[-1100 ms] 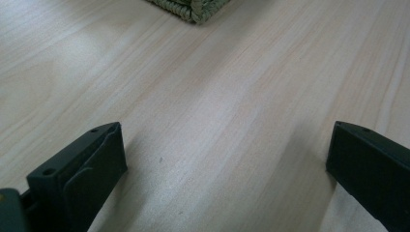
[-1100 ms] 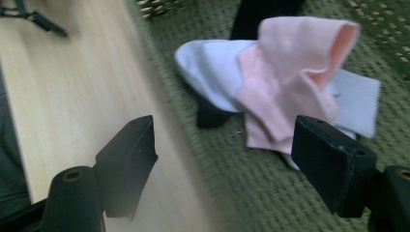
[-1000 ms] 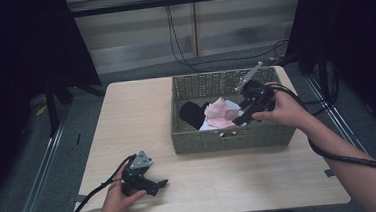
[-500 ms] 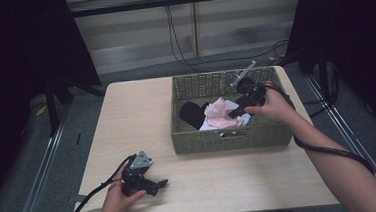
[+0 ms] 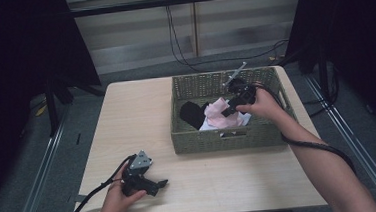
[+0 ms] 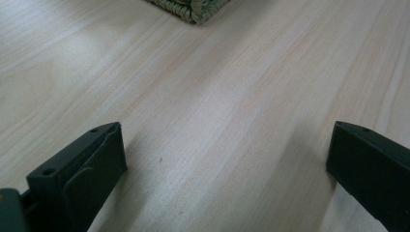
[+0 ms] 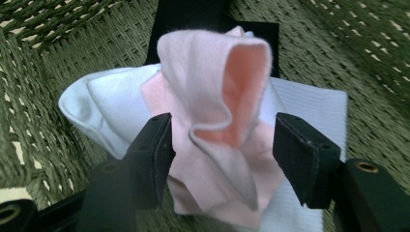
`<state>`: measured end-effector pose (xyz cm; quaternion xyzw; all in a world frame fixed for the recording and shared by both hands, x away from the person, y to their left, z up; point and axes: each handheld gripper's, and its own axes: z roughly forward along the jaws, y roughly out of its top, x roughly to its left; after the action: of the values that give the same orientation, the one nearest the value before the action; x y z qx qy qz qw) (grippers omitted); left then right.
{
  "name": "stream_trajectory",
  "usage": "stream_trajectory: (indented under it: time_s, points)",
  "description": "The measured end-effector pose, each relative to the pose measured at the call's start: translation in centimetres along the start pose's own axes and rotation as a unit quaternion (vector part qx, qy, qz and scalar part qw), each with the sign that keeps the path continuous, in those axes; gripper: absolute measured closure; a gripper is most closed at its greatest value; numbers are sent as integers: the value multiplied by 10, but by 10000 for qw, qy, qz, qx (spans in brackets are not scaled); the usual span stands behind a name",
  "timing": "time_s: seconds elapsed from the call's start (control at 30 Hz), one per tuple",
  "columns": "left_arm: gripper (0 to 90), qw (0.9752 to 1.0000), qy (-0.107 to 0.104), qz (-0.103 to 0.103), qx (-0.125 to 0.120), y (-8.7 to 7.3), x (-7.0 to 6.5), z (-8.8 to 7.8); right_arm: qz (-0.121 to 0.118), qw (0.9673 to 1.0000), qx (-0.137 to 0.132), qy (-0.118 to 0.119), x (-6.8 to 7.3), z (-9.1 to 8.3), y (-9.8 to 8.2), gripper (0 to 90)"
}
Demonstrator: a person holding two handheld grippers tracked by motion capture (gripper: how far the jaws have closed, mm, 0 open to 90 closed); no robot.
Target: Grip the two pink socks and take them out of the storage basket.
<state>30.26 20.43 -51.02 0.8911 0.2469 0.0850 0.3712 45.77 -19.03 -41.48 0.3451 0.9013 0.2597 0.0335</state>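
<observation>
**Closing on the pink cloth in the basket**

While my jaws sit either side of the bunched fold, the work, as I judge it, is to pinch that fold cleanly and take nothing else with it.

Largest first: the table is bare wood apart from the woven basket toward its far right. Inside the basket lie a black cloth at the left, a white cloth underneath, and the pink cloth heaped on top, its fold standing up between my jaws.

My right gripper is spread apart, one jaw touching or just beside each flank of the pink fold, not yet clenched. I should close squarely on the thick part of the fold, low enough for a firm bite yet above the white layer, so the white cloth stays put. A shallow bite at the lip could slip.

My left gripper rests on the table near the front edge, jaws wide apart with nothing between them, well clear of the basket.
</observation>
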Motion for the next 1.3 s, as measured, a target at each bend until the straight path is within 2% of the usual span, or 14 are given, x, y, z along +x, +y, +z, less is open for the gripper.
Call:
stream_trajectory:
  time_s: [0.1, 0.17, 0.2, 0.27, 0.3, 0.37, 0.4, 0.43, 0.47, 0.57, 0.67, 0.77, 1.1, 1.3]
  points:
    - [0, 10000, -1, -1, -1, 0, 0, 0, 11, 10000, 46, 43, -1, 4, 2, 427]
    - [0, 10000, 0, 0, -1, 0, 0, 0, -68, 9999, 55, 119, -2, 7, 4, 536]
    - [0, 10000, 0, 1, 0, 0, 0, 0, -25, 9998, 70, 165, -2, 8, 5, 582]
    - [0, 10000, 0, -1, 0, 0, 0, 0, -64, 9997, 97, 223, -3, 9, 5, 617]
    - [0, 10000, -3, -1, -4, 0, 0, 0, -63, 9996, 151, 230, -3, 10, 4, 722]
    - [0, 10000, -1, -3, -2, 0, 0, 0, -67, 9993, 183, 306, -4, 10, 3, 760]
    - [0, 10000, -1, -2, -1, 0, 0, 0, -27, 9992, 170, 356, -5, 7, 2, 819]
    - [0, 10000, -5, -1, -2, 0, 0, 0, -27, 9992, 170, 356, -5, 7, 2, 819]
    - [0, 10000, -4, 1, 0, 0, 0, 0, 72, 9988, 145, 467, -5, 3, 1, 839]
    - [0, 10000, -1, 13, 0, 0, 0, 0, 42, 9987, 179, 466, -6, -3, 1, 843]
    - [0, 10000, 0, 15, 1, 0, 0, 0, 50, 9989, 118, 440, -6, -19, 2, 845]
    - [0, 10000, -3, 13, 0, 0, 0, 0, 93, 9990, 70, 437, -6, -26, 2, 846]
    - [0, 10000, -10, 16, 20, 0, 0, 0, -26, 9989, 112, 448, 2, -57, 6, 844]
    - [0, 10000, -11, 15, 20, 0, 0, 0, -2, 9988, 7, 484, 6, -76, 6, 845]
